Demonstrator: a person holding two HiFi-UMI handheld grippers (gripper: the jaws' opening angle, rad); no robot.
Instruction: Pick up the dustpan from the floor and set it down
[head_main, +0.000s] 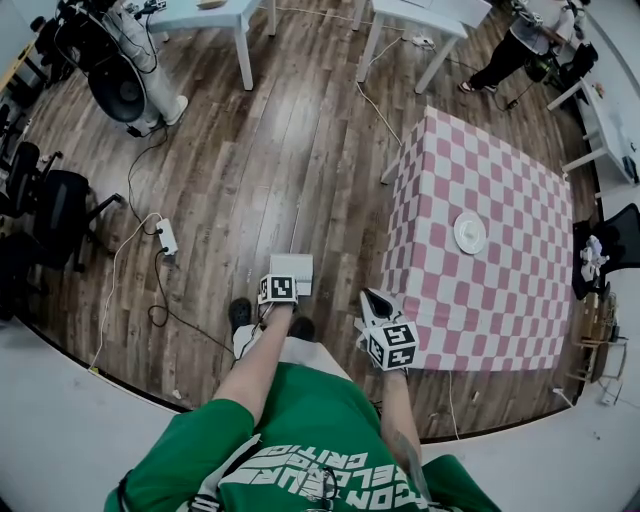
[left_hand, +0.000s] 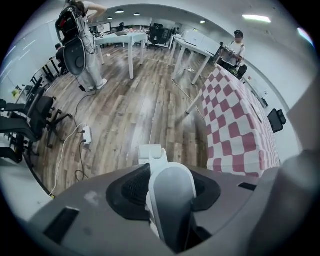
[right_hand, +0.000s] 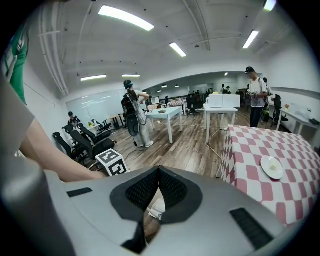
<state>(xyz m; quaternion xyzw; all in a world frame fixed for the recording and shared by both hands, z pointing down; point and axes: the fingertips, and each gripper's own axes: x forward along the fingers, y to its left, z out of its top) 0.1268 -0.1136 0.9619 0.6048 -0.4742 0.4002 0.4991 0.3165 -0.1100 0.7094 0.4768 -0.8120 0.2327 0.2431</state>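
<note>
White dustpan (left_hand: 153, 153), prob. gripped in L claw (left_hand: 169, 175)

The wood-plank floor (head_main: 260, 150) carries a white dustpan (head_main: 291, 270) at six o'clock in the head view, a white power strip (head_main: 167, 237) at its nine o'clock, and the checked-cloth table (head_main: 480, 300) at its three o'clock.

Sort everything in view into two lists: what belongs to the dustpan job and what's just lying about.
Belongs to the job:
dustpan, on the floor
left tool, closed on the dustpan's handle

Just lying about:
checked table
white plate on that table
power strip
fan
office chair
right tool, shut and empty, doing nothing here
</note>
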